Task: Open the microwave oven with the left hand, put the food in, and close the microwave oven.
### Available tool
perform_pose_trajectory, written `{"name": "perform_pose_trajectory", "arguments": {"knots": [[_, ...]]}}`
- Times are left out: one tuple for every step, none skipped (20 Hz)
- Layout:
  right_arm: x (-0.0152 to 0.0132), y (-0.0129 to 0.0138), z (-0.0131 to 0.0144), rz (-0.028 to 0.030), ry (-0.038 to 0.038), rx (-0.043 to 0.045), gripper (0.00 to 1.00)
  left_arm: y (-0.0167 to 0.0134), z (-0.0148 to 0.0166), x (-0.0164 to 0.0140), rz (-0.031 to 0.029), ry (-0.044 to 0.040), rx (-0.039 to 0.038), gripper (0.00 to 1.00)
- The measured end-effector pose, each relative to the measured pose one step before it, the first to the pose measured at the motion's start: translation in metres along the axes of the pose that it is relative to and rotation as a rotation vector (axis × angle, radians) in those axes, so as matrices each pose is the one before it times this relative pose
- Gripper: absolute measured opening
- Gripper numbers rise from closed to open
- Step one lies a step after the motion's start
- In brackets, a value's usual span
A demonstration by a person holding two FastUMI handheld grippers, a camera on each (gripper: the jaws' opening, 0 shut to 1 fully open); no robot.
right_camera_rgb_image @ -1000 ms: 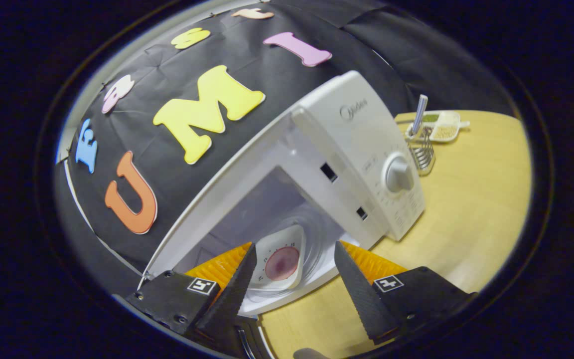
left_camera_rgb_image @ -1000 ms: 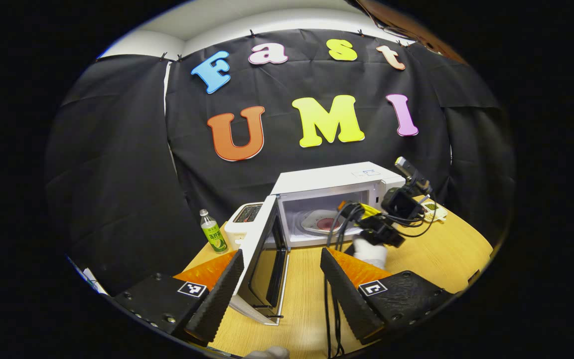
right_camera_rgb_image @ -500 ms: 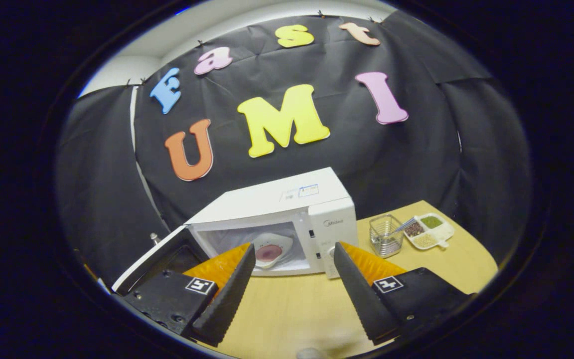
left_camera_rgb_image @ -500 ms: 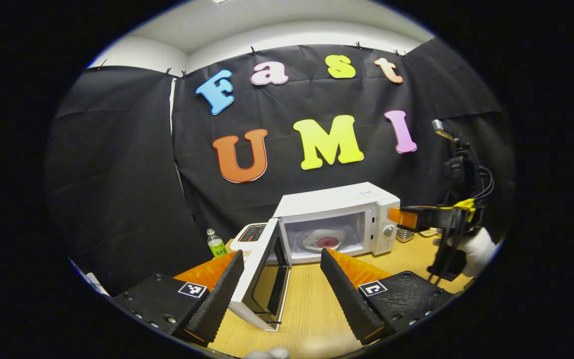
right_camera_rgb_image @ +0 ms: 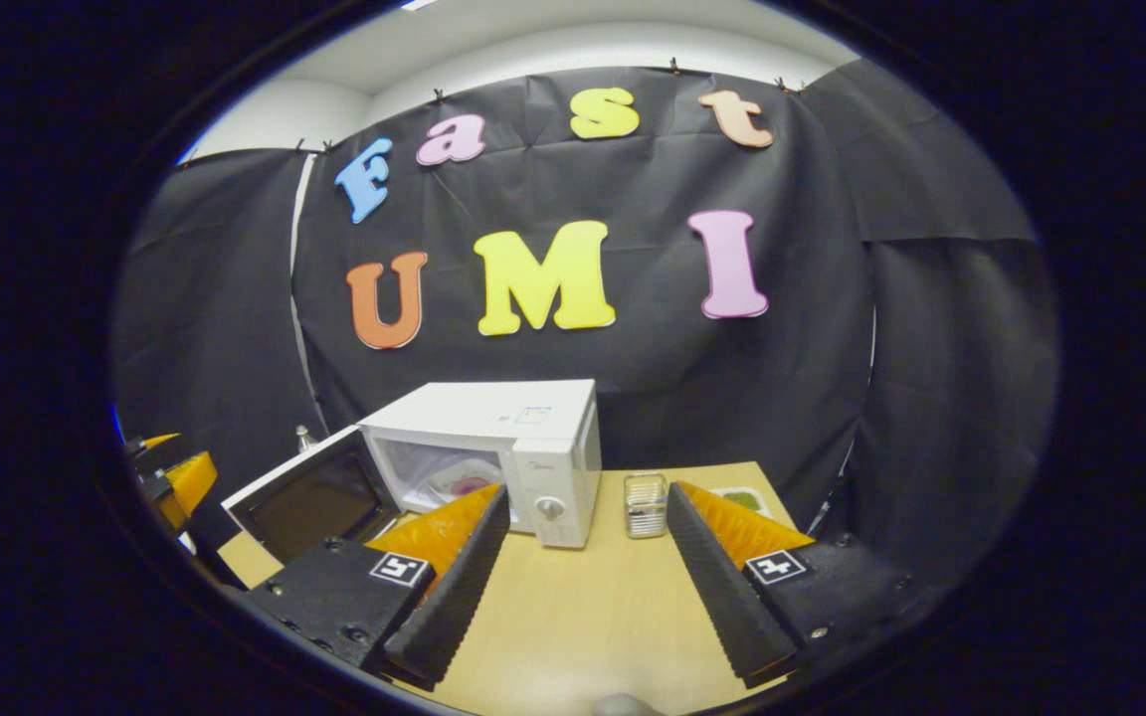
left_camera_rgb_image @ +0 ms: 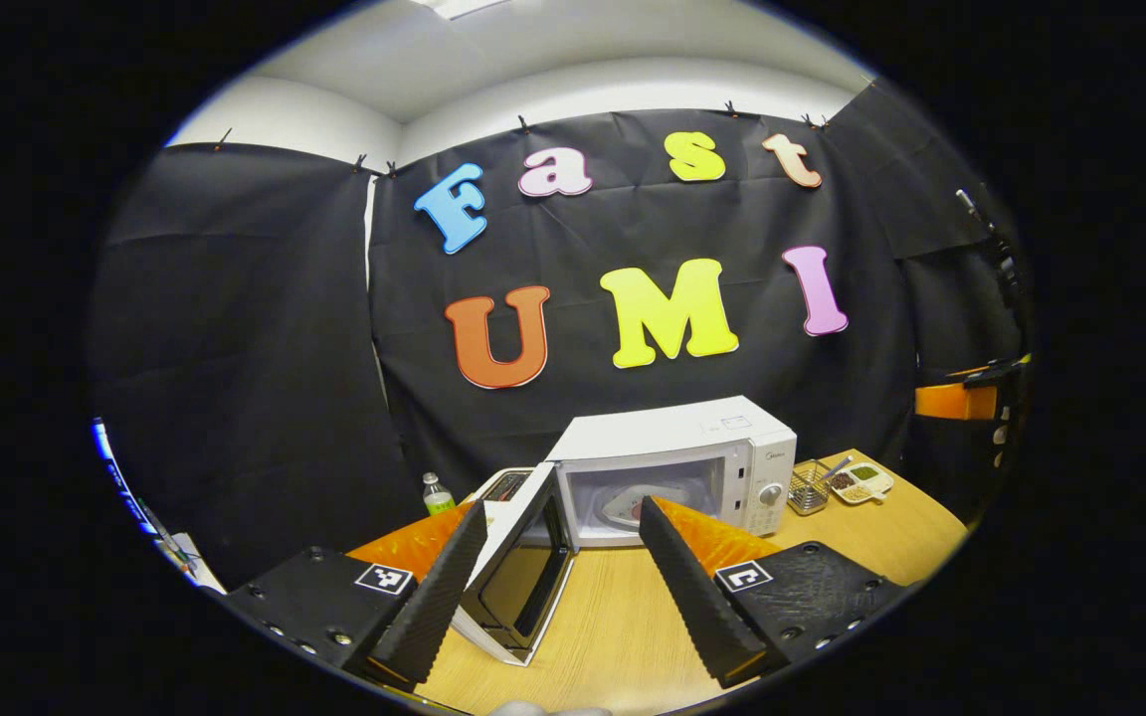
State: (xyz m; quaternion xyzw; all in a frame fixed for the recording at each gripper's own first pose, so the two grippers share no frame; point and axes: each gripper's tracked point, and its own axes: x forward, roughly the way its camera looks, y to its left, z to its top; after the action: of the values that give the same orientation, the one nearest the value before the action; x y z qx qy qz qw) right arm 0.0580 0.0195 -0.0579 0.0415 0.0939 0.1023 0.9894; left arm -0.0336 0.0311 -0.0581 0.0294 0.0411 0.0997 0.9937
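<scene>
Ahead of our left gripper point(left_camera_rgb_image: 553, 577), whose two fingers stand apart and hold nothing, we see bare wooden table point(left_camera_rgb_image: 623, 617) running up to the microwave oven point(left_camera_rgb_image: 677, 457). Its door point(left_camera_rgb_image: 518, 567) hangs wide open toward us, its free edge just behind our left finger, so the room between the fingers is taken on that side and free on the other. Inside the white cavity we make out one pale plate of food point(left_camera_rgb_image: 633, 507) with a reddish centre, lying flat on the floor of the oven. Ahead of our right gripper point(right_camera_rgb_image: 583, 572), also spread and empty, the table point(right_camera_rgb_image: 573, 607) is open right up to the oven's point(right_camera_rgb_image: 493, 447) control panel with its single round knob point(right_camera_rgb_image: 550, 507); the door point(right_camera_rgb_image: 309, 492) swings out beyond the left finger. We count one oven, one plate of food point(right_camera_rgb_image: 464, 485), one wire basket point(right_camera_rgb_image: 645, 505) just beside the oven's panel side, one divided dish point(left_camera_rgb_image: 861, 482), one green bottle point(left_camera_rgb_image: 437, 494) and one toaster point(left_camera_rgb_image: 503, 485) past the door's far side. An orange part of the other gripper point(left_camera_rgb_image: 951, 400) shows far off to the right edge.
</scene>
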Motion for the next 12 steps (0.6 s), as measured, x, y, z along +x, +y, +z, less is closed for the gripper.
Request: {"name": "perform_pose_trajectory", "arguments": {"knots": [[-0.00611, -0.01189, 0.00409, -0.00047, -0.01237, -0.01395, 1.00, -0.00218, -0.00227, 0.00072, -0.00335, 0.00818, -0.00308, 0.92], [-0.00410, -0.00631, 0.00428, 0.00599, -0.01255, -0.00401, 1.00, -0.00620, 0.00111, -0.00110, -0.01437, -0.01729, -0.00728, 0.63], [-0.00372, -0.00559, 0.00273, 0.00959, -0.00052, -0.00102, 0.92, 0.00056, 0.00810, 0.00141, 0.00598, -0.02703, -0.00166, 0.31], [-0.00290, -0.00470, -0.00127, 0.00192, 0.00350, 0.00372, 1.00, -0.00235, -0.00366, -0.00077, 0.00478, 0.01377, -0.00013, 0.00], [-0.00455, -0.00442, -0.00174, 0.00358, 0.00298, 0.00708, 1.00, 0.00496, -0.00571, -0.00240, -0.00205, 0.00096, 0.01088, 0.00], [-0.00255, -0.00288, 0.00040, 0.00255, 0.00075, 0.00627, 1.00, 0.00411, -0.00221, 0.00262, 0.00109, -0.00527, 0.00812, 0.00], [-0.00170, -0.00251, -0.00139, -0.00243, 0.00150, 0.00403, 0.92, 0.00442, -0.00047, 0.00083, 0.00598, 0.00172, 0.00556, 0.00], [-0.00196, -0.00147, -0.00033, -0.00245, 0.00366, 0.00496, 1.00, 0.00975, -0.00304, 0.00182, 0.01801, 0.00410, 0.01413, 0.00], [-0.00167, 0.00057, 0.00058, -0.00154, -0.00145, 0.00723, 0.92, 0.01454, -0.00712, 0.00301, 0.01916, 0.01038, 0.01563, 0.00], [-0.00099, 0.00090, 0.00029, -0.00544, -0.00194, 0.00472, 1.00, 0.01620, -0.00836, 0.00312, 0.02571, 0.01805, 0.01010, 0.00], [-0.00157, 0.00027, -0.00046, -0.00439, 0.00129, 0.00300, 1.00, 0.01273, -0.00901, 0.00208, 0.01549, 0.01928, -0.00151, 0.00], [-0.00094, 0.00269, 0.00105, -0.00104, 0.00180, 0.00479, 1.00, 0.00895, -0.01259, 0.00223, -0.00620, 0.03256, -0.00869, 0.00]]}}
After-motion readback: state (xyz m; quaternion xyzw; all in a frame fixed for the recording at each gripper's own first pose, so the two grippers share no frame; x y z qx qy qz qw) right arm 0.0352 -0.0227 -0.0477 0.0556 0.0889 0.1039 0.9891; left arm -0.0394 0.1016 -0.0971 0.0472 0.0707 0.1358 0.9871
